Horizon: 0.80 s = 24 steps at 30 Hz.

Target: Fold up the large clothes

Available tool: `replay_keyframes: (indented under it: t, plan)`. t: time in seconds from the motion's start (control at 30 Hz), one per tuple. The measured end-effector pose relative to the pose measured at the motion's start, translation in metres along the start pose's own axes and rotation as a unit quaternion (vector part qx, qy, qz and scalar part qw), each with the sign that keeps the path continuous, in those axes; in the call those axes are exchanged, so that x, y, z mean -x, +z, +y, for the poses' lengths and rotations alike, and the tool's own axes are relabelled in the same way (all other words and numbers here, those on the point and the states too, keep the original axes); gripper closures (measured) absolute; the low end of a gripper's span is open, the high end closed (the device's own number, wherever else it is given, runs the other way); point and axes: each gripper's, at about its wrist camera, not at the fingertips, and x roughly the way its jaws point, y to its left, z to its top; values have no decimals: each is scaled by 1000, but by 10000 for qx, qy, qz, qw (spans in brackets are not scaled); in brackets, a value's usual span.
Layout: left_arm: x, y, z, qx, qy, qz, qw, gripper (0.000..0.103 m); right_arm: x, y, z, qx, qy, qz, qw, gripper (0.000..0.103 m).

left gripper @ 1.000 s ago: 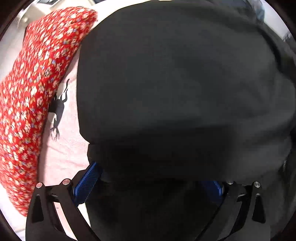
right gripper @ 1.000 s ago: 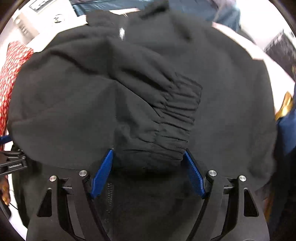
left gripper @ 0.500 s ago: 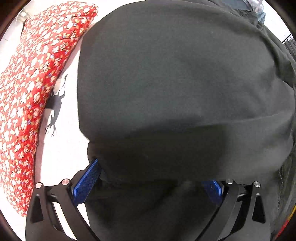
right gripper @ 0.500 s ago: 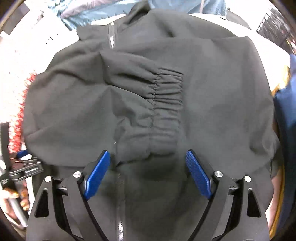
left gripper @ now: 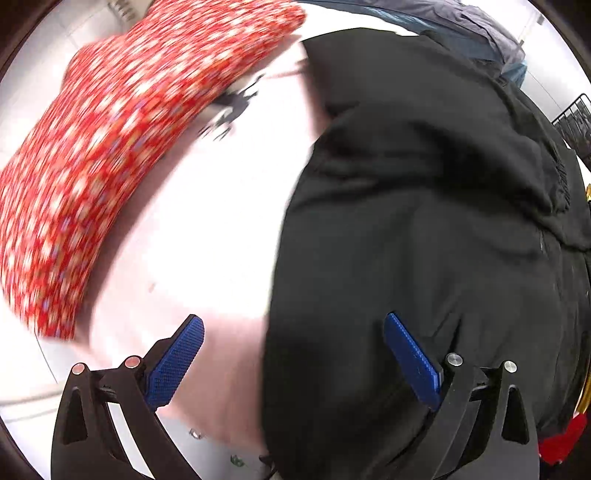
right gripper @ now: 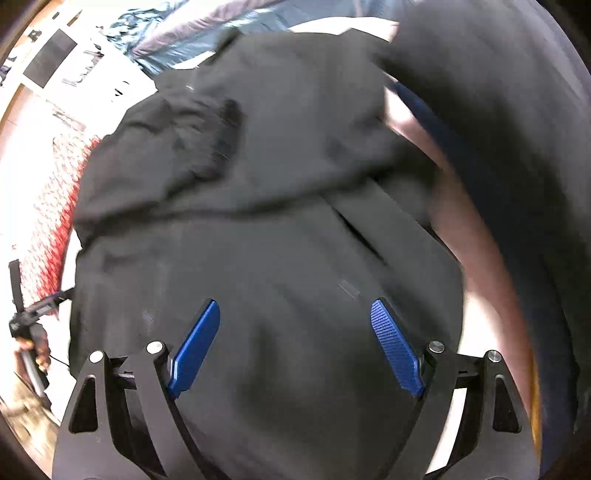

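Observation:
A large black jacket (left gripper: 424,221) lies folded on the pale pink table cover (left gripper: 207,229). My left gripper (left gripper: 293,332) is open and empty, above the jacket's left edge, one blue pad over the cover and one over the fabric. The jacket also fills the right wrist view (right gripper: 258,206). My right gripper (right gripper: 295,314) is open and empty above the jacket's near part. The left gripper shows small at the left edge of the right wrist view (right gripper: 37,306).
A red floral garment (left gripper: 122,140) lies to the left of the jacket. Blue-grey clothes (left gripper: 461,29) are piled behind it. Another dark garment (right gripper: 517,129) lies to the right. Papers (right gripper: 62,66) lie at the far left.
Both grippers have let go of the jacket and pulled back. The left gripper has shifted left, off the fabric edge. The folded sleeve cuff is no longer between the right fingers.

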Motion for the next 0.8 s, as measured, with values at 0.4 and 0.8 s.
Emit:
replay_keyframes:
  t: [0.4,0.8]
  plan:
    - [8,-72,33,-103,-765,392,9962,8,22,-84,-87,-523,460,458,9965,20]
    - [-14,-129,13,-627,-1338,970,9842,21,3,-159,-93,-781,1154,1128,9838,27]
